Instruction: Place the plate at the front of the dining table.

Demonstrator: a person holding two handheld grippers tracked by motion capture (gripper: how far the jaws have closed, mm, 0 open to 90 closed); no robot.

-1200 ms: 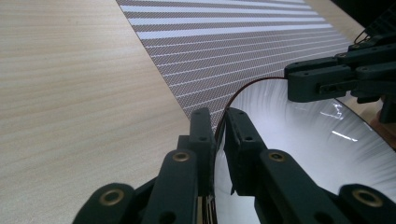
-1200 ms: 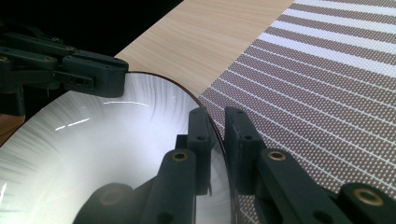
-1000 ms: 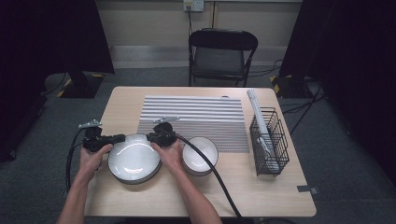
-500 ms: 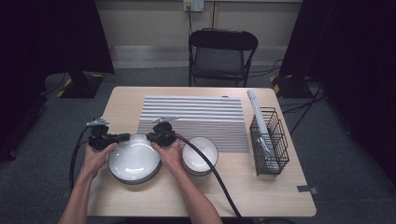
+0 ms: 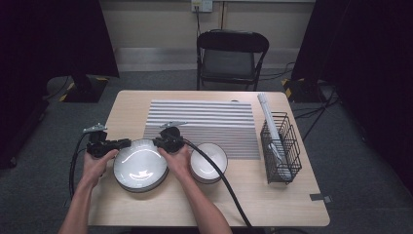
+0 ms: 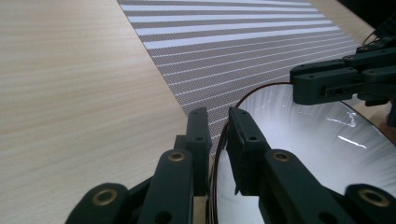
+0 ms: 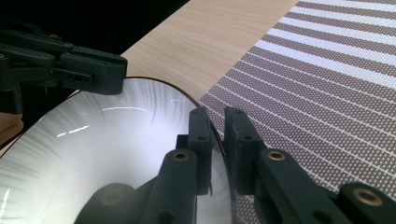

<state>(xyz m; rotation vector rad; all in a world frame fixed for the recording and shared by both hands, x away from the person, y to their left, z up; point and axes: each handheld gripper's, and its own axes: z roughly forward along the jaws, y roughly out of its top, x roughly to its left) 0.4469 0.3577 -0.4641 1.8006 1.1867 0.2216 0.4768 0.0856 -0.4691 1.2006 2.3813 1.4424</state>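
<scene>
White plate (image 5: 140,164) — left tool (image 6: 218,133) and right tool (image 7: 217,130) each clamp its rim.

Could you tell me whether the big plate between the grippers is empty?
Empty: the plate shows a bare, glossy white inside in all three views.

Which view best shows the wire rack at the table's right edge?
The high view: the black wire rack stands whole by the striped mat, with white rods leaning inside it. The two gripper views look at the large bowl rim and mat instead.
</scene>
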